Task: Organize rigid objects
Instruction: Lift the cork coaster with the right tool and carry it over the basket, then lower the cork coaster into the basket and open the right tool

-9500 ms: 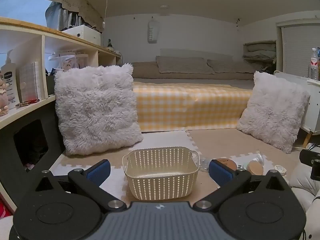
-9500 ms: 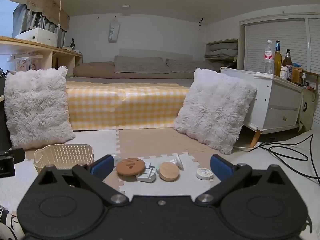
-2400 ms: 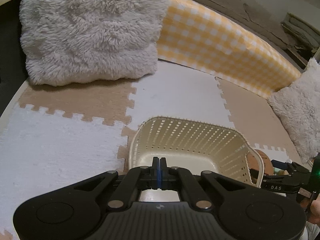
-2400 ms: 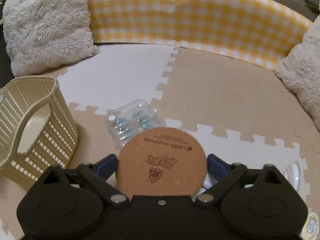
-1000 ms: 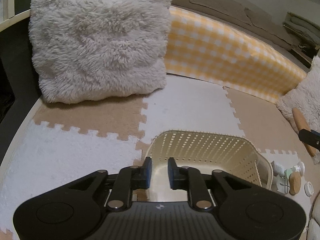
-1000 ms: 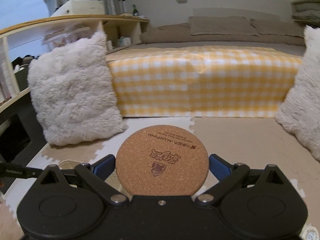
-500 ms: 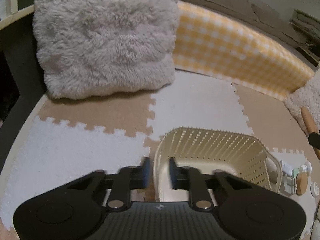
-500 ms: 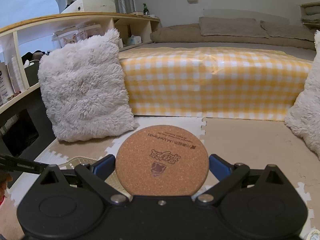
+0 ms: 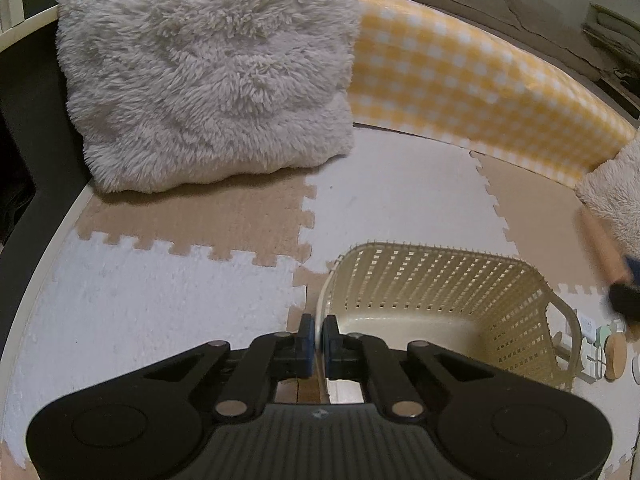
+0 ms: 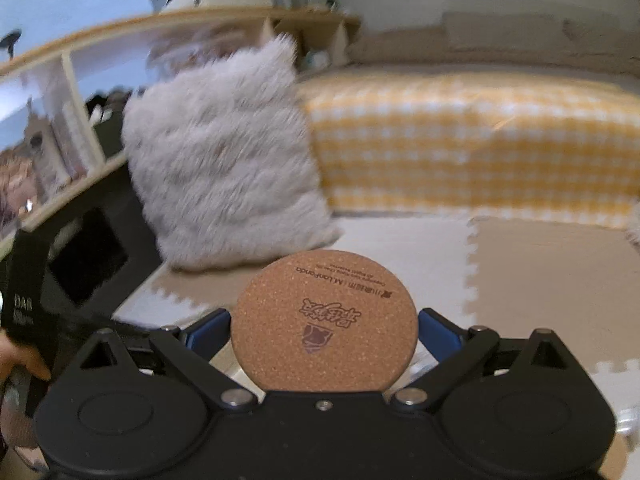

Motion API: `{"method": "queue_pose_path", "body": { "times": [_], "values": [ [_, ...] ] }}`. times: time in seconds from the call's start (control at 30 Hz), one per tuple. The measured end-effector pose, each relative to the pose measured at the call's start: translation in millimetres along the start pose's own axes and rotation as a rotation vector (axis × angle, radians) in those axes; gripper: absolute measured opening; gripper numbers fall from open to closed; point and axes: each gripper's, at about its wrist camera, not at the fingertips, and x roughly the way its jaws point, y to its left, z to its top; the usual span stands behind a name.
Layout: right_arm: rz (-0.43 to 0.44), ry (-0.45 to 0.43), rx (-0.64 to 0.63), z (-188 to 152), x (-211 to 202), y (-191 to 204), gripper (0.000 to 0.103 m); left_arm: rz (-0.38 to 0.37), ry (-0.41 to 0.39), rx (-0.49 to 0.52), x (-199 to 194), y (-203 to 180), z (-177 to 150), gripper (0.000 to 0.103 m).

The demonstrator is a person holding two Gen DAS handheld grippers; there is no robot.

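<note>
A cream perforated plastic basket (image 9: 460, 280) stands on the foam floor mats, empty inside. My left gripper (image 9: 318, 342) is shut on the basket's near left rim, one finger inside the wall and one outside. My right gripper (image 10: 324, 330) is shut on a round cork coaster (image 10: 324, 320) with printed text, held flat in the air. The coaster's edge and that gripper also show, blurred, in the left wrist view (image 9: 602, 246), above the basket's right side. The basket is hidden behind the coaster in the right wrist view.
A fluffy grey cushion (image 9: 208, 68) leans at the back left, and a yellow checked bed edge (image 9: 472, 92) runs behind. Small objects, one a wooden disc (image 9: 616, 356), lie right of the basket. A shelf unit (image 10: 60, 120) stands on the left.
My left gripper has closed onto the basket's left rim. My right gripper has carried the coaster left toward the basket, and its view is now blurred by motion.
</note>
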Motion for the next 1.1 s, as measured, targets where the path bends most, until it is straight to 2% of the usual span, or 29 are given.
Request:
{"method": "queue_pose_path", "body": {
  "times": [0.27, 0.63, 1.1],
  "values": [
    [-0.001, 0.153, -0.074, -11.2, 36.4, 24.9, 0.100, 0.002, -0.001, 0.008, -0.1, -1.8, -0.1, 0.004],
    [-0.063, 0.180, -0.216, -14.6, 58.3, 34.7, 0.100, 0.010, -0.002, 0.015, -0.8, -4.1, -0.1, 0.004],
    [-0.090, 0.189, -0.301, -19.9, 61.0, 41.9, 0.101, 0.006, -0.002, 0.014, -2.0, -3.3, -0.5, 0.004]
  ]
}}
